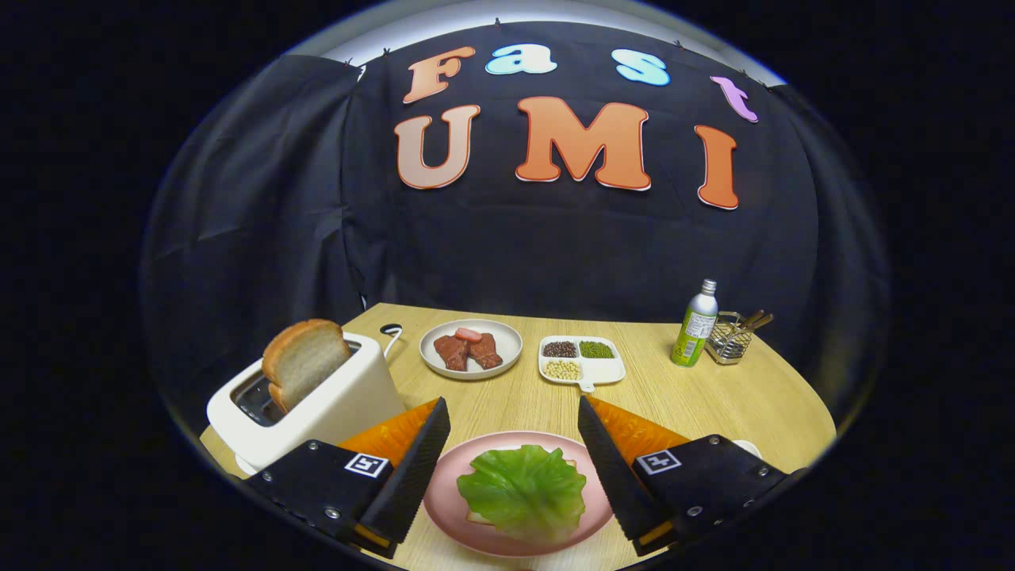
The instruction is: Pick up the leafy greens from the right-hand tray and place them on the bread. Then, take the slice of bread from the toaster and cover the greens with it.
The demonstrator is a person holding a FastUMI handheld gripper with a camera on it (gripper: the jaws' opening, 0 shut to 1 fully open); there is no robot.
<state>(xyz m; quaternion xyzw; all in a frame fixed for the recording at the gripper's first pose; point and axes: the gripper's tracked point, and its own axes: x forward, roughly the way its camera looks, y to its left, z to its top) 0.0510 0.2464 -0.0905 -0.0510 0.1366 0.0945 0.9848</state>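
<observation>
Down low, the gripper (514,412) stands wide open and holds nothing, its fingers flanking a pink plate (444,507). Leafy greens (525,490) lie there, hiding most of the bread (474,518) beneath. Beyond the left finger, a toaster (333,400) holds a bread slice (305,357), its lower half sunk in the slot. The far bottle (695,325) has an unreadable label.

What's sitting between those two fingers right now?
In the gripper view, a pink plate lies between the open gripper's fingers. On it, a green lettuce leaf covers a bread slice whose edge peeks out.
</observation>
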